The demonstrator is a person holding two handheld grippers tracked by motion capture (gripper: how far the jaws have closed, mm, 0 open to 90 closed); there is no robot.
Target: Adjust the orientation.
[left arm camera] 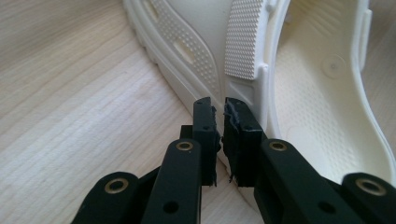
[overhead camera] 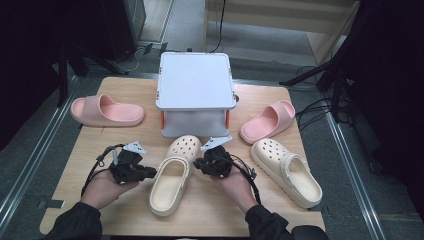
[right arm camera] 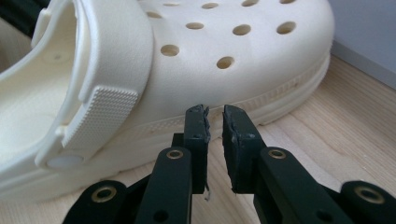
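Between the two tools, on the near middle of the table [overhead camera: 100,135], a cream clog [overhead camera: 172,177] is lying with its toe pointing far. The left tool [overhead camera: 148,172] is coming at its left side, jaws nearly together with a thin gap and nothing clamped; in the left gripper view its tips [left arm camera: 219,112] are sitting just beside the sole edge near the strap pivot, and I cannot tell if they are touching. The right tool [overhead camera: 199,164] is sitting at the clog's right side, jaws a little apart and gripping nothing, its tips [right arm camera: 214,116] just short of the sole below the holes.

By my reading, the work is only beginning: the clog is not yet gripped or lifted, and all the shoes are lying loose on the table.

Counting outward: two cream clogs, the second [overhead camera: 287,170] at the near right; two pink slides, one far left [overhead camera: 107,111], one right [overhead camera: 269,121]; one white box [overhead camera: 195,82] at the far middle.
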